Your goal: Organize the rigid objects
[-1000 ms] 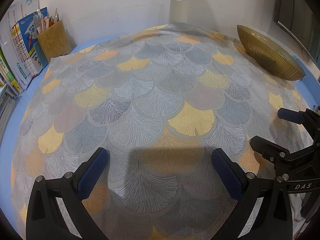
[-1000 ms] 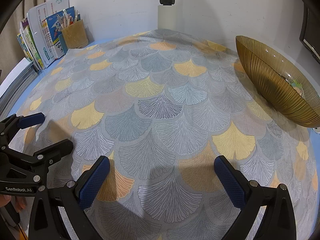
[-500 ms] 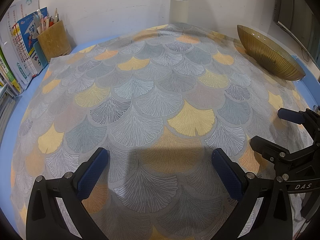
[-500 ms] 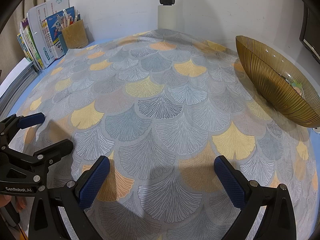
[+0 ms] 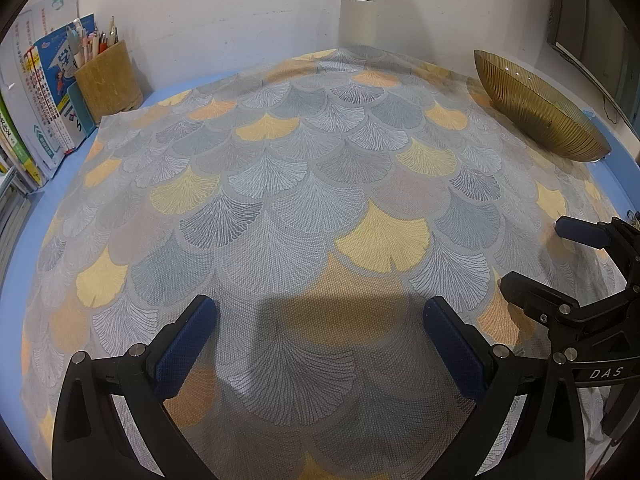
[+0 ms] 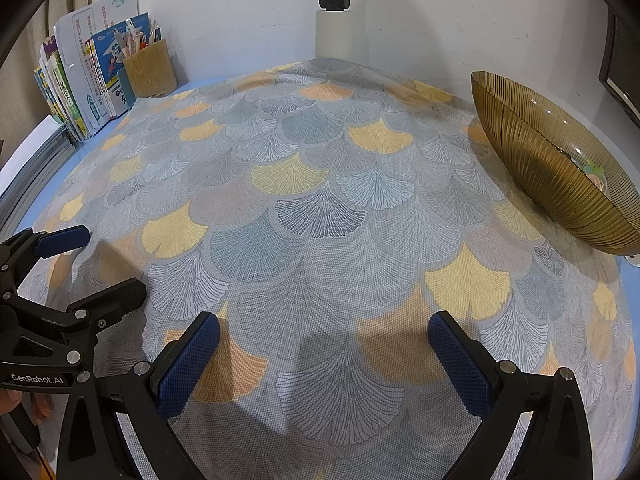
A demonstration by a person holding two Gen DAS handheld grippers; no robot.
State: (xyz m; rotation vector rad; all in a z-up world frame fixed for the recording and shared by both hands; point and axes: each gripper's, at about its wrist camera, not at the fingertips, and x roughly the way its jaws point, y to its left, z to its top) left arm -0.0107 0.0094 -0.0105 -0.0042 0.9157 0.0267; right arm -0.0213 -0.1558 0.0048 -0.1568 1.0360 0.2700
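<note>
**Both tongs spread over the patterned cloth**

Over the near edge of the desk (image 5: 24,240) I hold both tongs side by side, low above the fan-leaf cloth (image 5: 320,208). My left tongs (image 5: 316,336) are released, the blue pads (image 5: 188,340) wide apart with nothing between them. My right tongs (image 6: 324,344) are spread the same way and grasp nothing.

In the right wrist view the body of the left tongs sits at the near left and reads "GenRobot.AI" in white. In the left wrist view the right tongs show at the near right, marked "DAS". Part of my hand (image 6: 12,400) shows under the left tongs.

The amber ribbed bowl (image 6: 560,168) stands at the far right on the cloth, near the blue desk rim; something small and pale lies inside it, too small to tell. At the far left a cork pen holder (image 5: 108,80) full of pens stands off the cloth, just beside a row of upright books (image 5: 48,100); their covers carry print I cannot read. A white post (image 6: 340,20) with a black collar rises at the far wall.

The cloth covers most of the desk, leaving a blue strip along the left and right edges. Between the tongs and the far wall the cloth is wide and flat.
</note>
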